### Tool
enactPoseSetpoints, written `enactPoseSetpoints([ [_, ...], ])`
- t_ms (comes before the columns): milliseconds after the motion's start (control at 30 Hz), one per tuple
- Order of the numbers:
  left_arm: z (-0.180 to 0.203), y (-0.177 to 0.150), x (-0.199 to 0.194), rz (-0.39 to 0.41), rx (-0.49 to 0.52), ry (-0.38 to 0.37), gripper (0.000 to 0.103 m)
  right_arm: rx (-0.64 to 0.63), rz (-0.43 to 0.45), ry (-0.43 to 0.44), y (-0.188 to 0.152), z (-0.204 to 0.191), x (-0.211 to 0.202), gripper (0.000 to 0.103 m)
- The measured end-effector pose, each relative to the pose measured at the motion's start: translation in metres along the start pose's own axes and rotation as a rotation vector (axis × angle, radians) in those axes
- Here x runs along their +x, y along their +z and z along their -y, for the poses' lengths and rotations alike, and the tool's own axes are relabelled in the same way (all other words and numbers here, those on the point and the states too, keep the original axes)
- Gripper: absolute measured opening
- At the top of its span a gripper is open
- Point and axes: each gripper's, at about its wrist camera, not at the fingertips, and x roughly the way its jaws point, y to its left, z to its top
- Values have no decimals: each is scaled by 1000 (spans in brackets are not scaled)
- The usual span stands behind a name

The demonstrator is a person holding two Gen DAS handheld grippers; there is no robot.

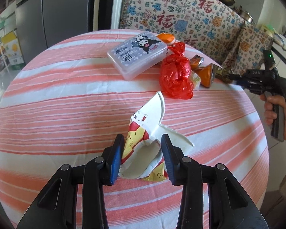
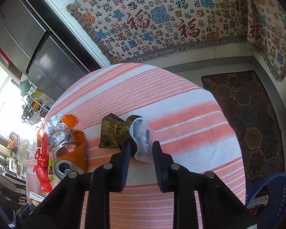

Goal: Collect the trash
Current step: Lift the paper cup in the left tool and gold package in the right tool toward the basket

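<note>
A crushed white paper cup [image 1: 152,122] with yellow and red print lies on the striped round table [image 1: 66,114]. My left gripper [image 1: 142,140] is shut on its lower part, blue pads [image 1: 115,158] pressing both sides. In the right wrist view, my right gripper [image 2: 141,146] is closed around a crumpled clear plastic bag [image 2: 142,133], which rests against a dark leaf-wrapped bundle [image 2: 112,131]. The left wrist view shows the right gripper [image 1: 230,76], held by a hand [image 1: 270,110] at the table's right edge, blurred.
A red plastic bag [image 1: 176,76], crushed orange cans [image 1: 206,74] and a clear lidded box with a cartoon print [image 1: 138,55] sit at the table's far side. A blue basket [image 2: 270,189] stands on the floor beside a dark rug [image 2: 247,118]. Patterned cloth covers furniture behind.
</note>
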Motion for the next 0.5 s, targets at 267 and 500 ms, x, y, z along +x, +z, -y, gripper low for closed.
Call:
enactPoseSetpoints([
  [267, 5, -3, -3, -16, -12, 7, 41, 176, -97, -23, -94, -8, -56, 20],
  [500, 2, -9, -15, -39, 22, -97, 42, 56, -221, 62, -152, -40, -79, 49],
])
